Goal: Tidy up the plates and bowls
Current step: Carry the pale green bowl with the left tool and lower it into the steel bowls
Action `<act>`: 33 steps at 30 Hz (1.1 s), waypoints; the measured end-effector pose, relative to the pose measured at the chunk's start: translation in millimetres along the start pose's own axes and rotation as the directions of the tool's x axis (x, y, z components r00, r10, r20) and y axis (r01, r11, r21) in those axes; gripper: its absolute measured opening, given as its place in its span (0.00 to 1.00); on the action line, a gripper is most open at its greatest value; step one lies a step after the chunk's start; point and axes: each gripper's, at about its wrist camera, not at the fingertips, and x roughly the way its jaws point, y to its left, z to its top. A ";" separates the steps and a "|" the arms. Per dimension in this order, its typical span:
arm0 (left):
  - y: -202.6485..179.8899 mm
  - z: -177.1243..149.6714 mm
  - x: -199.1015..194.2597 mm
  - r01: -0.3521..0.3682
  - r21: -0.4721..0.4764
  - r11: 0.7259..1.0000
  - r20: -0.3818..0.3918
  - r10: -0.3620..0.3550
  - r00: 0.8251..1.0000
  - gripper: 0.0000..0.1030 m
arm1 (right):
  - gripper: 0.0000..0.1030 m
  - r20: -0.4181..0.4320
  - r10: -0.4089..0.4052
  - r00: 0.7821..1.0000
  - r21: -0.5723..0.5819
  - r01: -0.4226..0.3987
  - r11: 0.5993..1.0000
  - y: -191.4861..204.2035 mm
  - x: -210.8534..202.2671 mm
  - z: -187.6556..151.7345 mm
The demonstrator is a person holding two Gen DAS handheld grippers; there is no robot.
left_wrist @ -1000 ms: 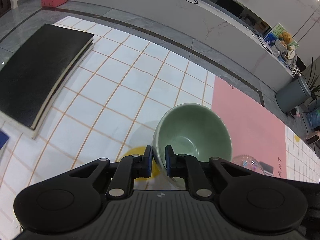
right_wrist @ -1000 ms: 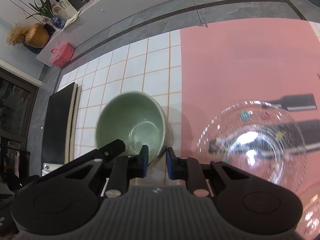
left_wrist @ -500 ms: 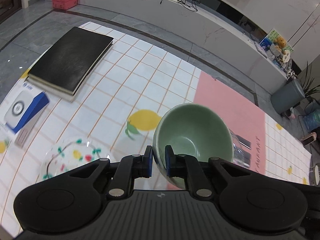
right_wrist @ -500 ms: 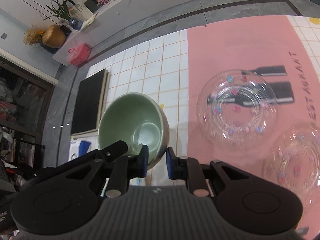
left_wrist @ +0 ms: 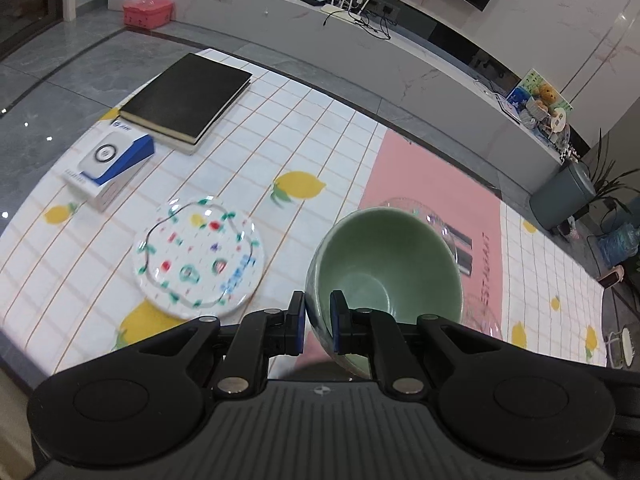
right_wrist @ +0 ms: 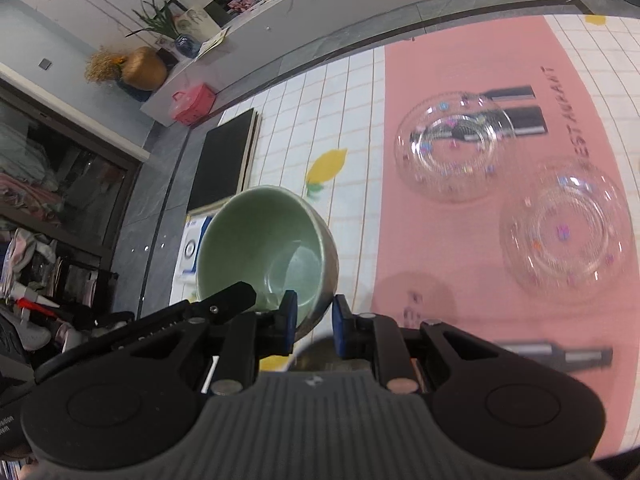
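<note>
I see a green bowl [left_wrist: 384,264], glazed ceramic, smooth and glossy. Two clear bowls [right_wrist: 448,148] look like shiny glass. Black cover of the book [left_wrist: 188,96] is matt.

left tongs [left_wrist: 316,322]: black, blue pads | right tongs [right_wrist: 314,326]: same, silver screws, perhaps ribbed housing

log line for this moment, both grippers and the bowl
left gripper: shut on green bowl rim | right gripper: shut on opposite rim | bowl: held above tablecloth
</note>
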 end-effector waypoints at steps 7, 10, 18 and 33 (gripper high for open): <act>11.6 -31.0 -13.0 0.014 -0.051 0.999 -0.027 -0.016 1.000 0.13 | 0.16 -0.051 0.031 0.998 0.008 -0.030 1.000 -15.5 -8.3 -32.7; 14.1 -41.6 -12.4 0.013 -0.052 0.999 -0.047 -0.016 0.999 0.13 | 0.16 -0.071 0.031 0.997 0.007 -0.030 1.000 -21.3 -6.7 -41.6; 21.2 -64.5 -2.3 0.006 -0.065 0.998 -0.109 -0.013 0.994 0.14 | 0.16 -0.129 0.017 0.991 0.037 -0.012 0.999 -36.0 3.4 -54.4; 17.1 -78.0 11.3 -0.031 0.014 0.999 -0.169 0.033 0.985 0.15 | 0.14 -0.183 -0.029 0.983 0.010 0.031 0.999 -43.1 18.6 -59.9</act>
